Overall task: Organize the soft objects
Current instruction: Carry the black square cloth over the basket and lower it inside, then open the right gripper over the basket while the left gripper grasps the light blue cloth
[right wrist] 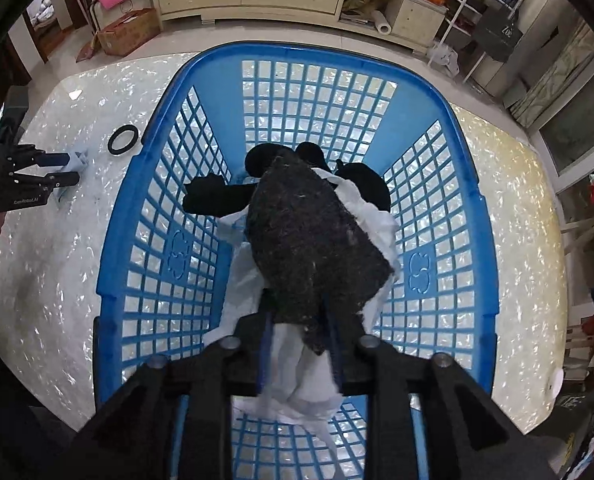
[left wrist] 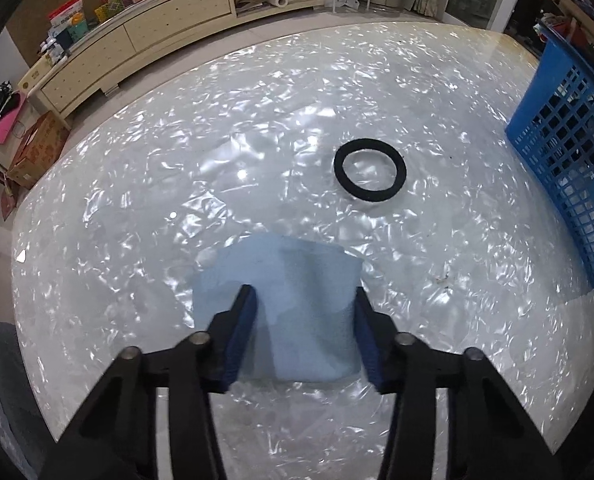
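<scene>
Fingers of the left gripper (left wrist: 303,312) stand spread over a pale blue cloth (left wrist: 293,280) lying flat on the counter (left wrist: 137,200), not yet pinching it; the right gripper (right wrist: 301,332) pinches a dark felt pad (right wrist: 313,236) with a white cloth (right wrist: 297,380) over the blue basket (right wrist: 117,272), long axis pointing away from the camera; black pieces already lie inside; the blue cloth and black ring (left wrist: 370,170) remain outside.

Pearly white table (left wrist: 137,200): light blue cloth (left wrist: 297,280) near edge, black ring (left wrist: 370,171) beyond, blue basket (left wrist: 569,184) right.
</scene>
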`<act>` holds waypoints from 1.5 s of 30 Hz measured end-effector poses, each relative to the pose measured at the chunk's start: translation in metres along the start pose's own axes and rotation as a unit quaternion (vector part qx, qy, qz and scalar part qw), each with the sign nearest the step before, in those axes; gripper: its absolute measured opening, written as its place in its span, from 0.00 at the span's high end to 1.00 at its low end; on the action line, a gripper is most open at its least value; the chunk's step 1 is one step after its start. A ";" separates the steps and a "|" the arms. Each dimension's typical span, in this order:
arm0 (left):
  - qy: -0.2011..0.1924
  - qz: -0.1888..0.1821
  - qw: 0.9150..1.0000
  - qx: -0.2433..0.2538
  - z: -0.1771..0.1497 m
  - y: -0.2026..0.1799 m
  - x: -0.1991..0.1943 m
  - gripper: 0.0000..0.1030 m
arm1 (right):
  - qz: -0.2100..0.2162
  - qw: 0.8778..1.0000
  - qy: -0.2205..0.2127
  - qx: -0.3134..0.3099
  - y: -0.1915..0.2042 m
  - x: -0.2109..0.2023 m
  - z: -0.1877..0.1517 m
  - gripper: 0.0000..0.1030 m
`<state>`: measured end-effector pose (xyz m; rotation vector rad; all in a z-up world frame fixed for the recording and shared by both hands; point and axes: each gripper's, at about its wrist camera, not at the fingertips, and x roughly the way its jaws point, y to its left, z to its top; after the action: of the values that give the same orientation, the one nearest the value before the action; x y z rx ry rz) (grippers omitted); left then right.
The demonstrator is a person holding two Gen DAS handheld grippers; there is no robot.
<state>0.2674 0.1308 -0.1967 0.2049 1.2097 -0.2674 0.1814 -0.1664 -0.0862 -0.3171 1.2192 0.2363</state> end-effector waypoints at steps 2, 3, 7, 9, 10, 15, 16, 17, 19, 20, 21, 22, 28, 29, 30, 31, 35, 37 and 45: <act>0.001 0.000 1.000 0.004 -0.001 0.003 -0.001 0.75 | 0.004 1.000 -0.004 0.003 0.000 0.000 -0.002 0.44; 0.001 0.000 1.000 0.005 -0.001 0.002 -0.001 0.82 | 0.004 1.000 -0.005 0.006 0.000 -0.001 -0.003 0.43; 0.005 -0.004 1.000 0.004 -0.003 -0.005 -0.005 0.94 | 0.003 1.000 -0.001 0.019 -0.003 -0.002 -0.004 0.39; 0.004 -0.017 1.000 -0.005 -0.005 -0.006 -0.008 0.94 | 0.014 0.999 -0.011 0.027 -0.008 -0.009 -0.005 0.21; 0.002 -0.020 1.000 -0.008 -0.006 -0.008 -0.010 0.94 | 0.014 0.999 -0.016 0.028 -0.009 -0.013 -0.007 0.17; -0.005 -0.028 1.000 -0.014 -0.016 -0.017 -0.036 0.94 | 0.015 0.998 -0.040 0.040 -0.014 -0.034 -0.016 0.08; -0.007 -0.029 0.999 -0.014 -0.018 -0.020 -0.042 0.94 | 0.015 0.998 -0.043 0.043 -0.016 -0.037 -0.018 0.06; -0.010 -0.029 0.999 -0.014 -0.020 -0.024 -0.051 0.94 | 0.012 0.998 -0.048 0.046 -0.018 -0.041 -0.022 0.02; -0.015 -0.031 0.999 -0.012 -0.023 -0.032 -0.067 0.94 | 0.012 0.997 -0.053 0.050 -0.020 -0.045 -0.026 0.00; -0.018 -0.033 0.999 -0.010 -0.025 -0.038 -0.077 0.94 | 0.012 0.997 -0.054 0.052 -0.022 -0.048 -0.030 0.00; -0.021 -0.036 0.999 -0.006 -0.028 -0.046 -0.087 0.94 | 0.012 0.997 -0.054 0.053 -0.024 -0.050 -0.034 0.00; -0.024 -0.036 0.999 -0.003 -0.028 -0.049 -0.093 0.94 | 0.011 0.997 -0.055 0.053 -0.025 -0.053 -0.037 0.00; -0.046 -0.052 0.997 0.022 -0.033 -0.095 -0.139 0.94 | 0.017 0.995 -0.069 0.067 -0.034 -0.066 -0.055 0.00; -0.050 -0.052 0.997 0.027 -0.033 -0.101 -0.145 0.94 | 0.018 0.995 -0.071 0.067 -0.034 -0.067 -0.059 0.00; -0.053 -0.054 0.997 0.033 -0.033 -0.111 -0.152 0.94 | 0.019 0.995 -0.073 0.066 -0.032 -0.065 -0.059 0.00; -0.056 -0.057 0.996 0.035 -0.032 -0.116 -0.157 0.94 | 0.020 0.995 -0.074 0.066 -0.033 -0.066 -0.061 0.00; -0.071 -0.073 0.994 0.049 -0.029 -0.146 -0.182 0.94 | 0.027 0.994 -0.083 0.068 -0.035 -0.071 -0.070 0.00; -0.078 -0.077 0.992 0.057 -0.026 -0.159 -0.191 0.94 | 0.030 0.993 -0.086 0.069 -0.038 -0.074 -0.075 0.00; -0.086 -0.078 0.987 0.112 0.000 -0.218 -0.208 0.94 | 0.036 0.991 -0.103 0.074 -0.047 -0.078 -0.088 0.00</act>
<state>0.1318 -0.0568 -0.0044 0.2772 1.0248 -0.5491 0.0945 -0.2429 -0.0347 -0.1160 1.0376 0.2340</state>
